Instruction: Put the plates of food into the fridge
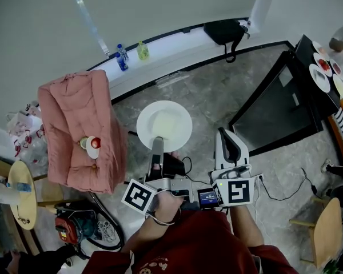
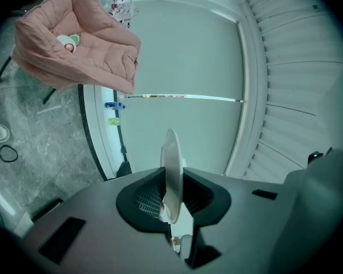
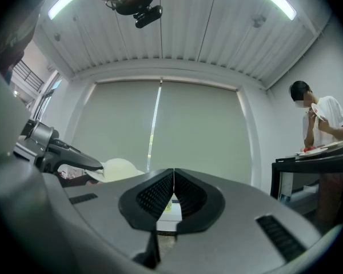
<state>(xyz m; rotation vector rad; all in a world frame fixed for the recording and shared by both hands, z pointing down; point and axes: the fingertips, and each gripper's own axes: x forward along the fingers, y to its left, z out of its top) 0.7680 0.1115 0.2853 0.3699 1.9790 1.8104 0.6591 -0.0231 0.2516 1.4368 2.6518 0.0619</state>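
1. the left gripper (image 1: 158, 142) has its jaws closed on the near rim of a white plate (image 1: 164, 125), gripping it with only a narrow gap between them.
2. in the left gripper view the plate (image 2: 171, 158) stands edge-on between the pads.
3. the plate is held level above the grey marbled floor (image 1: 217, 96), just right of a chair draped in a pink quilt (image 1: 80, 124).
4. the right gripper (image 1: 223, 132) has its jaws pressed together with nothing between them; it hangs beside the left one.
5. more plates (image 1: 320, 73) sit on a black stand (image 1: 274, 107) well to the right.
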